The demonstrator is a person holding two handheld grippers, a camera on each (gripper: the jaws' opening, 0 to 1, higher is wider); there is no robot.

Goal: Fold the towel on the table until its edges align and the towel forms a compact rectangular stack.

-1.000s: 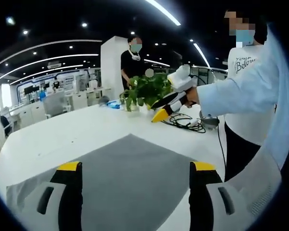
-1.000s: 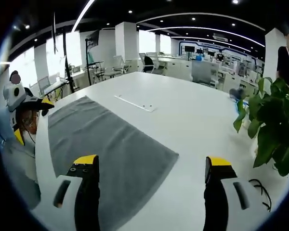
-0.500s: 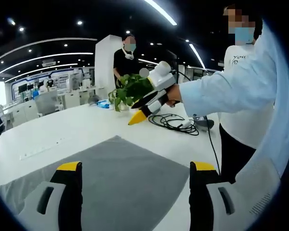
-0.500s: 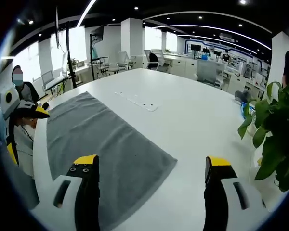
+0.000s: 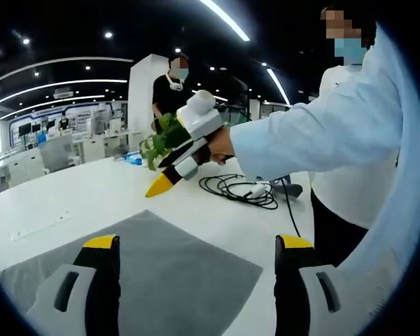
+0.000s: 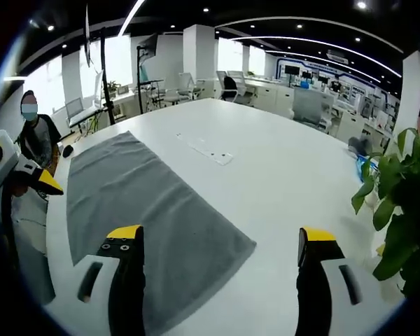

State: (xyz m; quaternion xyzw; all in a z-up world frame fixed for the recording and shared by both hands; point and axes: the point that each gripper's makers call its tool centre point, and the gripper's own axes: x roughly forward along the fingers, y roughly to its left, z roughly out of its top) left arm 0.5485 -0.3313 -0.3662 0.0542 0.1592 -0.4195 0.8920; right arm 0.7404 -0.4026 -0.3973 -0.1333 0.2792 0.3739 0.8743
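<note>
A grey towel (image 6: 143,203) lies flat and unfolded on the white table (image 6: 280,182). In the right gripper view my right gripper (image 6: 220,236) is open, its jaws wide apart above the towel's near corner. The left gripper (image 6: 47,185) shows small at the left edge, beyond the towel's far side. In the left gripper view the towel (image 5: 161,276) spreads under my open left gripper (image 5: 196,243). The right gripper (image 5: 158,187), held by a hand in a pale sleeve, hovers above the table just past the towel's far corner.
A leafy potted plant (image 6: 399,203) stands near the table edge, and in the left gripper view a coil of black cable (image 5: 238,190) lies beside it. A flat white strip (image 6: 204,148) lies mid-table. A person in black (image 5: 171,91) stands behind the plant.
Both views have shifted with the hands. The right gripper has come lower and closer to the towel's corner in the left gripper view. The towel lies as before.
</note>
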